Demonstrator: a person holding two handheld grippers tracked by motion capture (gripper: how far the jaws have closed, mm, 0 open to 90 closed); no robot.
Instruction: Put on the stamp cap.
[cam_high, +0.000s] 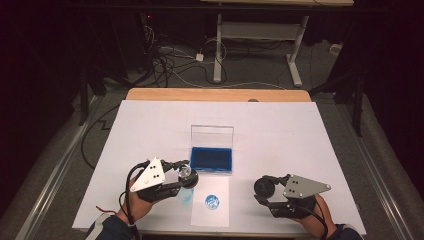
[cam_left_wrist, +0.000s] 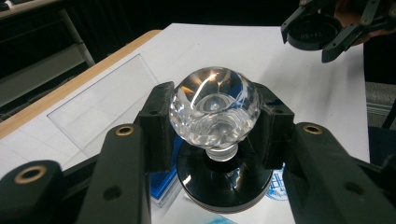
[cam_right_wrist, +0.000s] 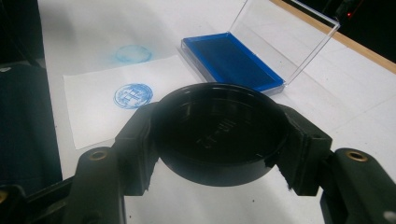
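1. High view: the left gripper (cam_high: 184, 176) has its jaws clamped on the crystal knob of a stamp (cam_high: 187, 174), held just in front of the blue ink pad (cam_high: 212, 159).
2. The right gripper (cam_high: 263, 192) squeezes a round black cap (cam_high: 263, 187), well to the right of the ink pad.
3. A paper slip (cam_high: 218, 214) with a blue imprint (cam_high: 212, 202) lies in front of the pad.

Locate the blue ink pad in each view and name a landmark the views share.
High view: blue ink pad at table centre, clear lid raised behind.
Left gripper view: a blue sliver beside the stamp base.
Right gripper view: upper middle.
Shared landmark: the round blue print.
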